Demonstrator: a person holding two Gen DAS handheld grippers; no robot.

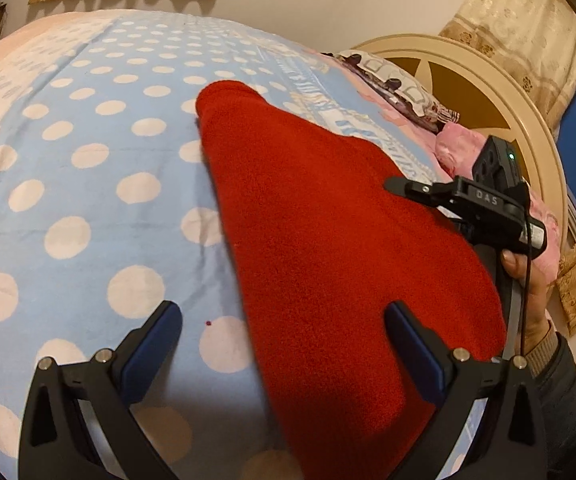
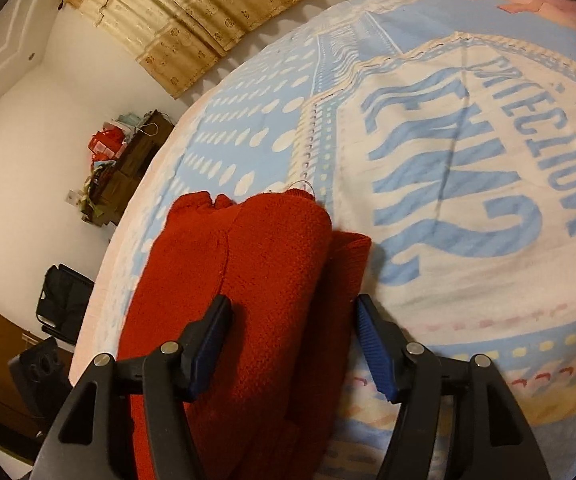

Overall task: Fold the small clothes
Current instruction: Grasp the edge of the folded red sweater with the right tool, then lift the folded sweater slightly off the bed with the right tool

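Observation:
A red knit garment lies folded into a long band on a blue bedsheet with white dots. My left gripper stands open over the garment's near end, its right finger above the red cloth and its left finger above the sheet. The right gripper shows at the garment's far right edge, held by a hand. In the right wrist view the right gripper is open, its blue pads standing clear on either side of the red garment, which lies folded with layered edges.
The bed carries a sheet with large blue lettering. A patterned pillow and a round headboard lie at the far right. Beside the bed stand a dark bag and a cluttered wooden cabinet. Curtains hang on the wall.

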